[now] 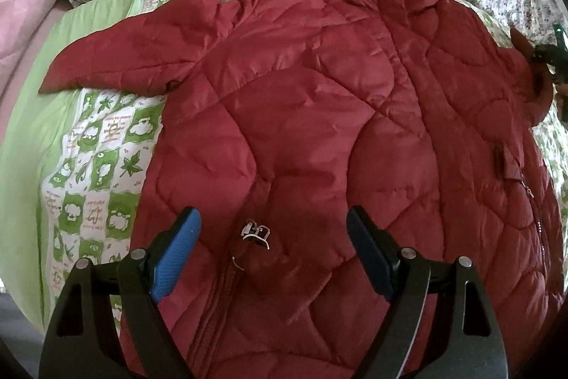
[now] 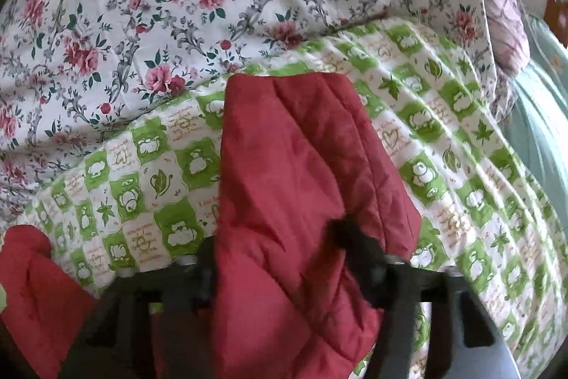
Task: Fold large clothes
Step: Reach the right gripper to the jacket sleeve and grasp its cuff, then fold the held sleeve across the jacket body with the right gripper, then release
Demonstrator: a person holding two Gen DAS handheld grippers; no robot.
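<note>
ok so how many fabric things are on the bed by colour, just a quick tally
red quilted jacket: 1
green-and-white checked quilt: 1
rose-print floral cover: 1
pink pillow: 1
total: 4

Left hand-held gripper [image 1: 273, 247] agape (right hand-held gripper [image 2: 284, 258] clamped).

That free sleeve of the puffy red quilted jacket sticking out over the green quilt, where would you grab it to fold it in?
Grip the sleeve at its tapered cuff end, coming from the outer side over the green quilt. It lies flat and clear of the red quilted jacket body, and the open left gripper is free.
</note>
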